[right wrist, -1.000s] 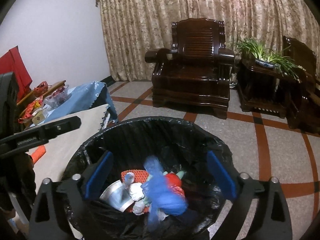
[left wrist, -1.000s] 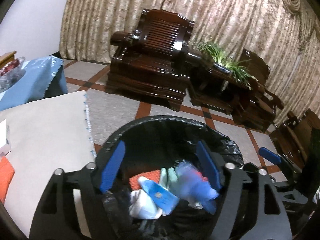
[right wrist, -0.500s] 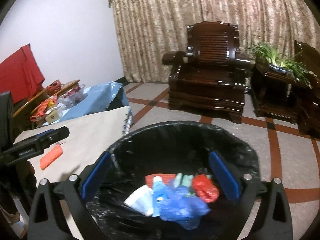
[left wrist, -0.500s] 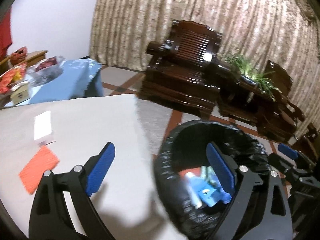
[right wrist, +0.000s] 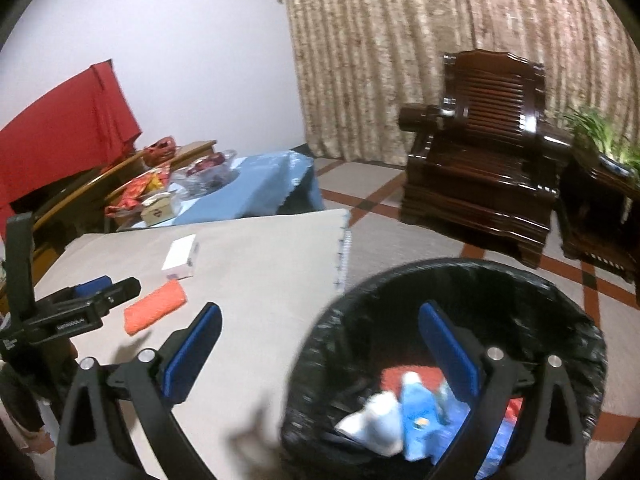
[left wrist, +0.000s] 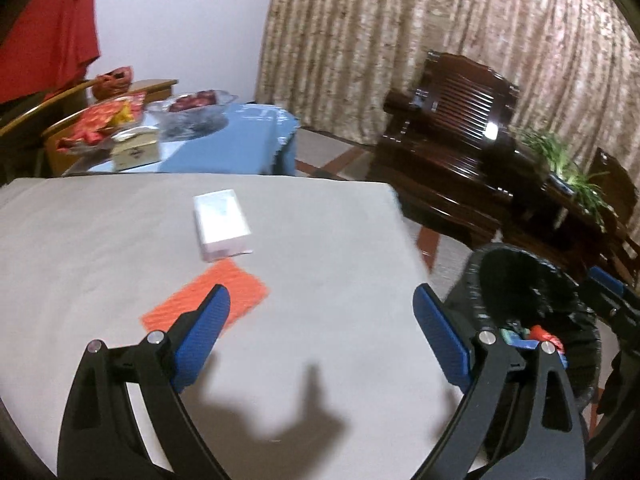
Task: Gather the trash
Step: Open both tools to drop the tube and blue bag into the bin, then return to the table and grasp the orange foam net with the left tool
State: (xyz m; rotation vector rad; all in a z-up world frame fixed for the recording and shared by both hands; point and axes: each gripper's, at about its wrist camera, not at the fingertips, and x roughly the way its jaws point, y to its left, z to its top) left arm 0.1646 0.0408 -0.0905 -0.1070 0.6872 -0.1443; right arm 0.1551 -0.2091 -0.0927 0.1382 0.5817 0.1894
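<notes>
Orange wrapper (left wrist: 206, 298) and white box (left wrist: 221, 224) lie loose on the bench (left wrist: 340, 240) ahead of my left gripper (left wrist: 320, 320), jaws wide and empty; open cloth all round them. Right view now: my right gripper (right wrist: 320, 344) hangs with jaws apart and empty, straddling the black-lined bin (right wrist: 560, 304) beside the bench edge, several pieces already inside.

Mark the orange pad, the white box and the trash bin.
orange pad (left wrist: 224, 294): left wrist view, middle of its top face.
white box (left wrist: 221, 220): left wrist view, centre of its top face.
trash bin (right wrist: 532, 280): right wrist view, far rim of the black liner.
</notes>
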